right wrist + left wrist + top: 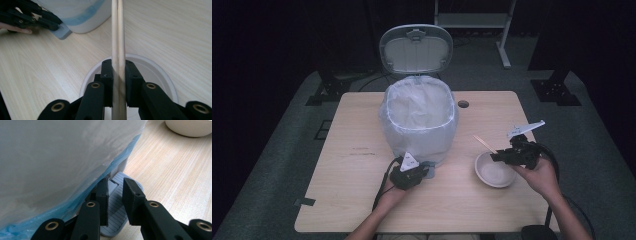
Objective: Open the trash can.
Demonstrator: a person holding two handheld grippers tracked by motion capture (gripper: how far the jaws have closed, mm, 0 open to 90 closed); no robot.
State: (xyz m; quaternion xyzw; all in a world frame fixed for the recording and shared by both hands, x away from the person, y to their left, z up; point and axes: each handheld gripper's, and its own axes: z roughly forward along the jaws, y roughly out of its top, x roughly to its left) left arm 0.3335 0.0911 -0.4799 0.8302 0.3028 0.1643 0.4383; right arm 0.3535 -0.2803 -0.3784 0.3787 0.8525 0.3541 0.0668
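- A pedal bin (419,120), lined with a white bag and with its lid (415,48) standing open, is sitting mid-table on the light wooden table (347,170).
- The left gripper (418,172) is resting on the bin's grey foot pedal (115,216), its jaws spread a little above the ribbed surface.
- The right gripper (498,156) is pinching a pair of wooden chopsticks (117,37) between its jaws, hovering just over a white bowl (493,171) right of the bin.
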